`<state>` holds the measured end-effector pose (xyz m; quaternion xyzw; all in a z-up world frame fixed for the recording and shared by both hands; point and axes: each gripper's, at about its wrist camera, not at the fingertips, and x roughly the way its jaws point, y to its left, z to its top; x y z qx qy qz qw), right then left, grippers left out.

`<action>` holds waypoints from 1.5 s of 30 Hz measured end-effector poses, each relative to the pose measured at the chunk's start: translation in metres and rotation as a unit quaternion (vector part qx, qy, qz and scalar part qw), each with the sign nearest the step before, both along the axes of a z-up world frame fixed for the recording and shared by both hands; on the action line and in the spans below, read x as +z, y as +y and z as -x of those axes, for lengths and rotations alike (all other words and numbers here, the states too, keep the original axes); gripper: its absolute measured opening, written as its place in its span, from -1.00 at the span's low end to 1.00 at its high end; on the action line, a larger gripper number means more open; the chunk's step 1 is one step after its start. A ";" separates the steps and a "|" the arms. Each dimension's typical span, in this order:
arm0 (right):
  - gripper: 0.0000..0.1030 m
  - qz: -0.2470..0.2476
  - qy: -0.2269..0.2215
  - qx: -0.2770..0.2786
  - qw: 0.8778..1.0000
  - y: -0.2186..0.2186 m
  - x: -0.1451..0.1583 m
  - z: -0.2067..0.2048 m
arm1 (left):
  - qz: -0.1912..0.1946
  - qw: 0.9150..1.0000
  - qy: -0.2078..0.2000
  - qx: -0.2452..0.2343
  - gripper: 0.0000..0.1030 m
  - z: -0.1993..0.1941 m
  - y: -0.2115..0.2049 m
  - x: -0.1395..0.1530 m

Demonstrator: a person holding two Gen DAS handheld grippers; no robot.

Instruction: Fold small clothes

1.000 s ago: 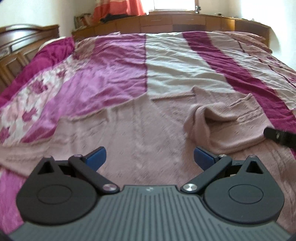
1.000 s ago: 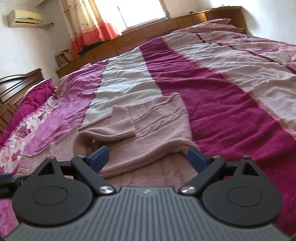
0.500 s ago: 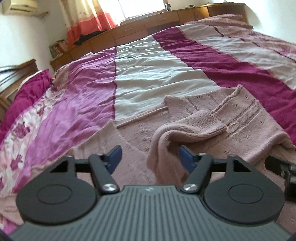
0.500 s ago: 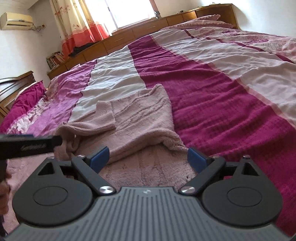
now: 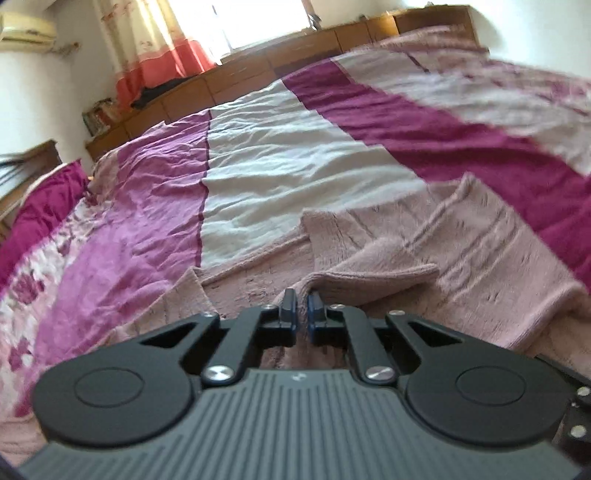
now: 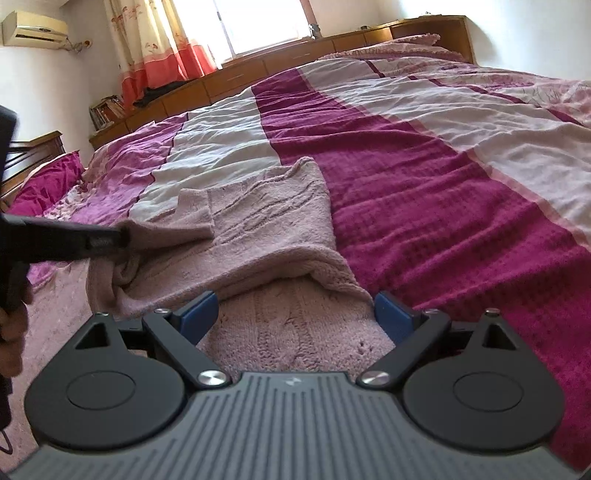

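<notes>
Sunlight pours through the window (image 6: pixel 266 26) onto a bed (image 6: pixel 424 177) striped magenta, white and pink, wooden cabinets (image 6: pixel 295 62) along the far wall. Pink knit sweater (image 6: pixel 266 229) lies partly folded on the bed's near side. Left tool (image 5: pixel 302 308) pinches a sweater fold; right tool (image 6: pixel 295 317) hovers spread over the knit.

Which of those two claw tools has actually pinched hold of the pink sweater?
The left gripper: its blue fingers are closed on a fold of the pink sweater. The right gripper hangs wide open above the knit, holding nothing.
</notes>
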<state>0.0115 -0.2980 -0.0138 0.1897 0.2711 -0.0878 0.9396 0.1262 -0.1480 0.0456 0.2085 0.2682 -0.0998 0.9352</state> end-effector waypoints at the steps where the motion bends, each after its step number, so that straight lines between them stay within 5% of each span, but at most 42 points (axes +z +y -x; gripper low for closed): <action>1: 0.86 0.001 0.000 0.000 1.000 0.000 0.000 0.000 | 0.004 1.000 -0.005 0.005 -0.86 0.002 0.003 0.002; 8: 0.87 0.003 0.000 0.001 1.000 0.001 -0.002 0.000 | 0.065 0.996 -0.007 0.066 -0.86 0.008 0.038 0.016; 13: 0.87 0.005 0.001 0.001 1.000 0.001 -0.002 -0.001 | 0.109 0.984 0.046 0.134 -0.78 0.010 0.078 0.008; 15: 0.87 0.008 0.002 0.002 1.000 0.000 -0.003 -0.001 | 0.129 0.977 0.079 0.148 -0.61 0.011 0.093 0.002; 17: 0.87 0.009 0.003 0.002 1.000 0.000 -0.003 -0.002 | 0.143 0.970 0.099 0.171 -0.15 0.014 0.107 -0.002; 20: 0.87 0.012 0.004 0.003 1.000 0.001 -0.003 -0.002 | 0.150 0.965 0.106 0.185 0.07 0.022 0.121 -0.004; 24: 0.87 0.016 0.006 0.003 1.000 0.002 -0.003 -0.003 | 0.145 0.969 0.105 0.170 0.04 0.030 0.120 0.002; 31: 0.86 0.000 -0.005 -0.003 1.000 0.001 0.009 0.005 | 0.088 0.988 0.063 0.113 0.07 0.027 0.086 0.010; 37: 0.86 -0.001 -0.024 0.008 1.000 0.004 0.017 0.008 | 0.039 0.994 0.043 0.092 0.07 0.011 0.064 -0.005; 39: 0.86 0.007 -0.016 0.010 1.000 0.007 0.013 0.006 | 0.030 0.994 0.023 0.102 -0.28 0.012 0.065 -0.006; 40: 0.86 0.014 -0.013 0.010 1.000 0.008 0.011 0.006 | 0.039 0.994 0.021 0.104 -0.71 0.013 0.069 -0.004; 45: 0.86 0.024 -0.001 0.003 1.000 0.008 0.003 0.002 | 0.082 0.986 0.002 0.148 -0.73 0.019 0.099 0.008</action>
